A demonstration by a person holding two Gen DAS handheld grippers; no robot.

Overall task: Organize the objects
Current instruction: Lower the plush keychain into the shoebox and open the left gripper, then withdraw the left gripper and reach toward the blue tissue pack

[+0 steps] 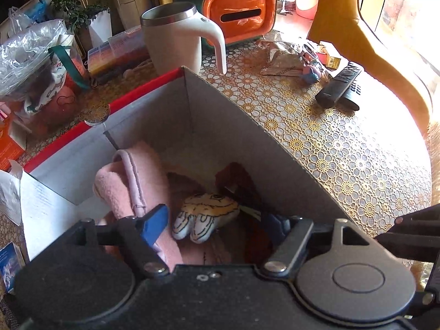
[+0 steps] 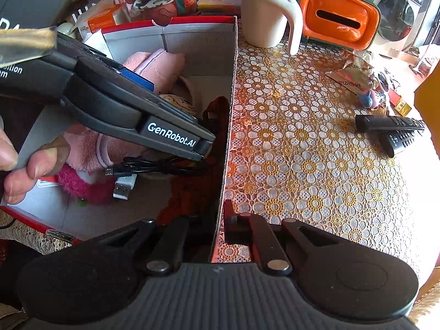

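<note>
Strong warm daylight enters from the upper right of the left wrist view, washing the window area out to near white. It glares orange on the lace tablecloth (image 2: 316,148) in the right wrist view. The inside of the cardboard box (image 1: 225,126) lies in shadow, its deepest contents perhaps too dark to read. Fisheye bending curves both frames' edges, where detail softens.

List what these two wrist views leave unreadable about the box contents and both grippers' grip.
- Left gripper: its right finger sits in shadow inside the cardboard box; no contact with the plush toy is visible.
- Right gripper: straddles the box wall; closure unclear.
- Dark red cloth: identity hidden by shadow.
</note>
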